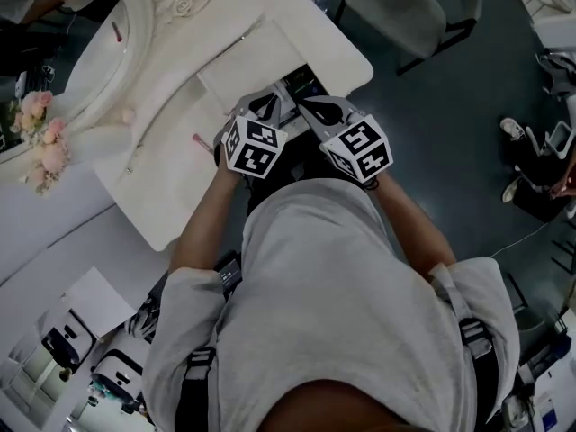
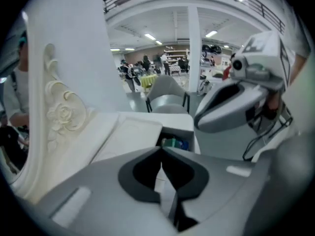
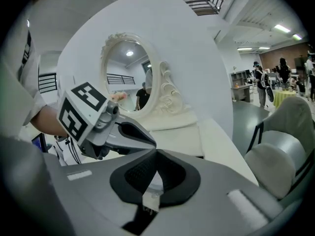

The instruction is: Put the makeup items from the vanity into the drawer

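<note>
My two grippers hang side by side over the front of the white vanity (image 1: 171, 142). In the head view the left gripper (image 1: 274, 100) and the right gripper (image 1: 310, 106) both point at the open drawer (image 1: 304, 77). In its own view the left gripper (image 2: 161, 150) is shut with nothing between its jaws. Beyond its tips the drawer (image 2: 175, 142) shows green and blue items inside. The right gripper (image 3: 156, 151) is also shut and empty, with the left gripper (image 3: 106, 127) just beside it. A thin pink makeup item (image 1: 200, 139) lies on the vanity top, left of the left gripper.
An oval mirror (image 1: 72, 52) in a carved white frame stands at the vanity's back, with pink flowers (image 1: 40, 129) beside it. A grey chair (image 1: 405, 7) stands past the vanity's right end. People are in the hall far behind.
</note>
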A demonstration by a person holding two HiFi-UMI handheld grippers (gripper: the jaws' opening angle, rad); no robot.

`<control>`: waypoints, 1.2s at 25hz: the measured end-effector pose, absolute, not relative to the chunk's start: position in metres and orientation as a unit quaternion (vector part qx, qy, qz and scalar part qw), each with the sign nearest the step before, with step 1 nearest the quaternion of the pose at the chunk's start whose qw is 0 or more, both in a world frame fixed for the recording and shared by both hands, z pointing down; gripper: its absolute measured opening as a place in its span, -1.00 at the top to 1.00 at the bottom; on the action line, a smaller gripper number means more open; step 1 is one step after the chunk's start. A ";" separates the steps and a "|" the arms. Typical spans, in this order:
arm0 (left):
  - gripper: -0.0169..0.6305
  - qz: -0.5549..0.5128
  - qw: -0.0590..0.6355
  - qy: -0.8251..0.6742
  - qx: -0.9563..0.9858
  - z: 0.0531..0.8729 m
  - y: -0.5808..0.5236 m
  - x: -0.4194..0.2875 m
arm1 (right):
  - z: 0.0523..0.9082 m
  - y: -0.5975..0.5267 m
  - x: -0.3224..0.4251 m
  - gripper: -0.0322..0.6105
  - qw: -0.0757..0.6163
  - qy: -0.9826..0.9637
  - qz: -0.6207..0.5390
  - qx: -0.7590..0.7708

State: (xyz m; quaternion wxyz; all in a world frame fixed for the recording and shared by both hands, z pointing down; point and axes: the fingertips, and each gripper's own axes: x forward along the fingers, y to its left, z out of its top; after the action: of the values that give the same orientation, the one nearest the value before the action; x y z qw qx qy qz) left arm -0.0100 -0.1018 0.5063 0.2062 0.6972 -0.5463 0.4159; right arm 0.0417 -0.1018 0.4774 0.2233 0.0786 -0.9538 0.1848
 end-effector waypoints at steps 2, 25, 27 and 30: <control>0.94 0.387 0.195 -0.579 0.691 0.480 -0.100 -0.024 | 0.467 -0.098 0.022 0.90 0.216 -0.957 0.180 0.074; 0.94 0.073 0.261 -0.845 0.461 0.414 0.059 -0.204 | 0.408 0.018 -0.180 0.90 0.209 -0.971 0.083 -0.086; 0.94 0.069 0.260 -0.849 0.455 0.415 0.070 -0.221 | 0.411 0.028 -0.198 0.90 0.214 -0.970 0.074 -0.094; 0.94 0.062 0.259 -0.854 0.446 0.419 0.089 -0.241 | 0.413 0.043 -0.222 0.90 0.219 -0.968 0.061 -0.103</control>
State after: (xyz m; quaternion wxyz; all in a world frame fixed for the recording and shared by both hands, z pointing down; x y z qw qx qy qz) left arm -0.2412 0.0885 0.4191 0.2594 0.4460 -0.8544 0.0618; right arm -0.2218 0.0434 0.4127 0.2194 -0.1029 -0.9683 0.0606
